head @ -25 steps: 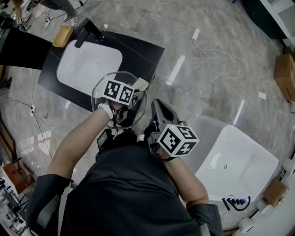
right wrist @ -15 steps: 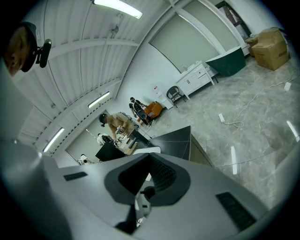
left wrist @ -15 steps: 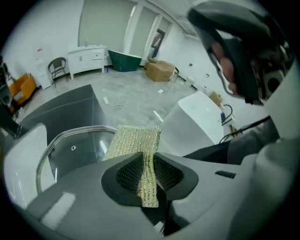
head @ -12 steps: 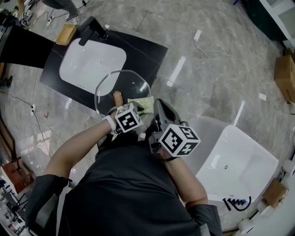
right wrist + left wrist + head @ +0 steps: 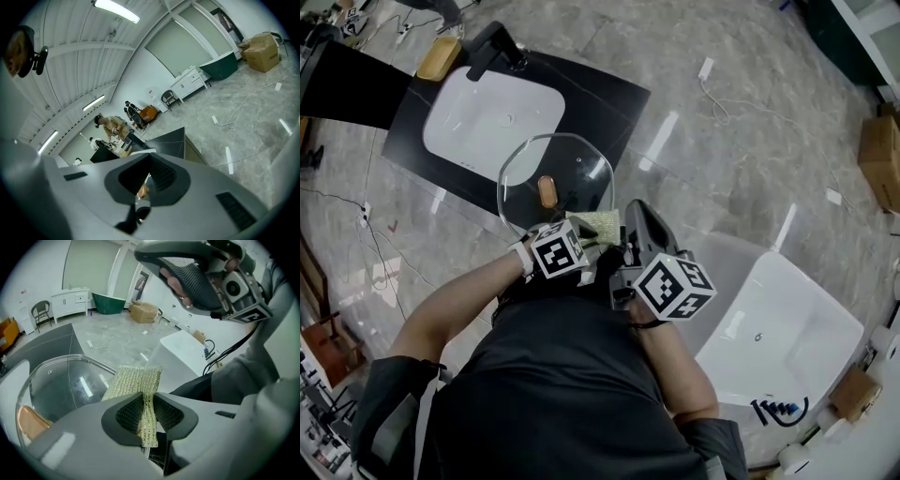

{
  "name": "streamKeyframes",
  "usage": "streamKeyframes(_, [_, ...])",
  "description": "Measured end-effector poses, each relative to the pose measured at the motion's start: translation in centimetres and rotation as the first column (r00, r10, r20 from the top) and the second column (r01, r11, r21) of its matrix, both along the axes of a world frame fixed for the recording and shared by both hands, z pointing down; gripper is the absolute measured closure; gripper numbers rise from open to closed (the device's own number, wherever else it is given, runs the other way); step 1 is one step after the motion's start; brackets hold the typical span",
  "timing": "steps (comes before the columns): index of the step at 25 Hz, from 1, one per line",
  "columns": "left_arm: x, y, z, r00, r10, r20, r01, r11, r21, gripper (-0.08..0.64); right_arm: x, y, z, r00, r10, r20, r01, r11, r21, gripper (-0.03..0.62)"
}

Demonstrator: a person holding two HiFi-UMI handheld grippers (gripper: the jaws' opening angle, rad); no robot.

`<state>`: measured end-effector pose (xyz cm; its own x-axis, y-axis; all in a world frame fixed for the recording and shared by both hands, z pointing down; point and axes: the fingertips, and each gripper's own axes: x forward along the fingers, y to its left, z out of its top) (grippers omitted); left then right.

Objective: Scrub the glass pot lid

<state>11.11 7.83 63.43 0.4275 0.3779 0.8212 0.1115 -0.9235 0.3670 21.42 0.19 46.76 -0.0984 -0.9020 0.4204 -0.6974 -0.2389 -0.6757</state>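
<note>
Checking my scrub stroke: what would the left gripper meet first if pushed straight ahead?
Probably the glass lid, just beyond the scrub pad clamped in its jaws; depth is unclear.

The clear glass pot lid [image 5: 572, 164] with a tan knob [image 5: 547, 191] is pinched by its rim in the right gripper [image 5: 145, 180]. A yellow-green scrub pad [image 5: 136, 380] is clamped in the left gripper [image 5: 145, 414], at the lid's near rim.

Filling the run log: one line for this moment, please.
left gripper: shut on pad | right gripper: shut on lid | pad at lid rim
</note>
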Motion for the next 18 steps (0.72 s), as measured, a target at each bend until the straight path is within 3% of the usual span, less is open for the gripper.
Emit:
streamKeyframes(6, [-1.4, 2.2, 0.1, 0.999, 0.007, -0.037, -0.010, 0.997, -0.073, 0.494, -0.1, 0.1, 0.1, 1.000, 0.019, -0.013, -0.019, 1.000, -0.001, 0.586])
streamKeyframes(9, [-1.4, 2.5, -0.7, 0.994, 0.001, -0.105, -0.007, 0.999, -0.052, 0.494, -0.5, 0.2, 0.2, 1.000, 0.017, -0.014, -0.017, 1.000, -0.006, 0.586])
streamKeyframes(11, [-1.2, 1.8, -2.1, 0.985, -0.035, -0.167, 0.031, 0.999, -0.024, 0.494, -0.3, 0.2, -0.9, 0.998, 0.028, -0.058, -0.026, 0.999, 0.020, 0.586])
streamKeyframes(13, [-0.9, 0.0, -4.1, 0.965, -0.129, -0.229, 0.129, 0.992, -0.018, 0.494, 0.2, -0.1, -3.1, 0.988, 0.044, -0.148, -0.032, 0.996, 0.081, 0.586])
streamKeyframes(15, [-0.6, -2.9, -6.5, 0.915, -0.278, -0.293, 0.274, 0.960, -0.054, 0.494, 0.7, -0.7, -5.2, 0.977, 0.060, -0.206, -0.032, 0.990, 0.138, 0.586])
streamKeyframes(16, [-0.5, -4.5, -7.7, 0.874, -0.364, -0.321, 0.352, 0.931, -0.099, 0.494, 0.9, -0.9, -5.7, 0.976, 0.065, -0.209, -0.033, 0.988, 0.154, 0.586])
streamKeyframes(18, [-0.2, -7.6, -10.6, 0.763, -0.539, -0.357, 0.479, 0.842, -0.248, 0.494, 1.0, -1.2, -6.0, 0.981, 0.063, -0.186, -0.033, 0.987, 0.158, 0.586])
